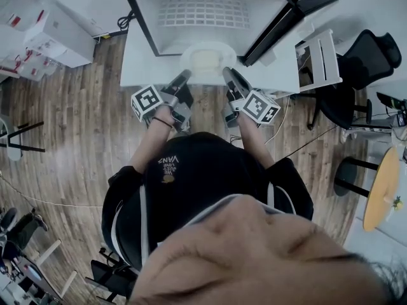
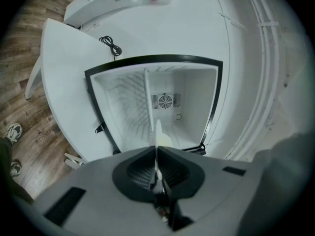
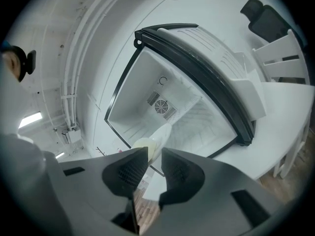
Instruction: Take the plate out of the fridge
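Now left tool [image 2: 156,150] pinches the plate [image 1: 205,60] tight (right tool [image 3: 154,154] grips it wider)

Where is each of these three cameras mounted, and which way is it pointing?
Head view: on the person's head, looking steeply down at the fridge, plate, both arms, left claw and right claw.
Left gripper view: on the left claw, looking along its jaws, shut on the plate's rim, into the fridge.
Right gripper view: on the right claw, looking along its jaws, which hold the plate, into the fridge.
Shared: both gripper views show the plate and the fridge's fan.
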The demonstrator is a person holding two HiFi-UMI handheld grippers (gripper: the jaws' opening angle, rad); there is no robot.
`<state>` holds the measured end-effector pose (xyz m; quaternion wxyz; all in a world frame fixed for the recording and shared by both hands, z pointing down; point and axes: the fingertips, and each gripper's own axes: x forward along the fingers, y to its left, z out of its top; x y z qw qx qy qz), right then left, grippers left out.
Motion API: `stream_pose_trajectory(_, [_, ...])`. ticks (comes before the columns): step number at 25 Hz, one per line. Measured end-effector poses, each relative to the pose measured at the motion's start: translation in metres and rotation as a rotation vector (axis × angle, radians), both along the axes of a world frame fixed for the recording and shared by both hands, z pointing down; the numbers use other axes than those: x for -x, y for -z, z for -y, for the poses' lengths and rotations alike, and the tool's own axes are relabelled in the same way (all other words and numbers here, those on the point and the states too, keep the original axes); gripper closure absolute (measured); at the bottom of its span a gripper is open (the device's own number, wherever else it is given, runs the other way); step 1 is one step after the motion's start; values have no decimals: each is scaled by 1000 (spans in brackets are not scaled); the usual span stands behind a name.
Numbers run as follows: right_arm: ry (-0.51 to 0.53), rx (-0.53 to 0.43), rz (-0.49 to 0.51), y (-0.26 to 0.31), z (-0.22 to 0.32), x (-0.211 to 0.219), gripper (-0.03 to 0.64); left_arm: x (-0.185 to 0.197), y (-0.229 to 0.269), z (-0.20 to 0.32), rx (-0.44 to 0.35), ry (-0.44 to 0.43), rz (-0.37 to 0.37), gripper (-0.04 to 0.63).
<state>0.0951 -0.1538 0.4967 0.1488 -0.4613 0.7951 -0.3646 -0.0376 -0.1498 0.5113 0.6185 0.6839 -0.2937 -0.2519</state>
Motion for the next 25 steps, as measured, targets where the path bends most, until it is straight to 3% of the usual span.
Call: stream_pose_trajectory(25, [67,26,4,-11,-71,-10,525,-9,-12,-79,21,56,16,568])
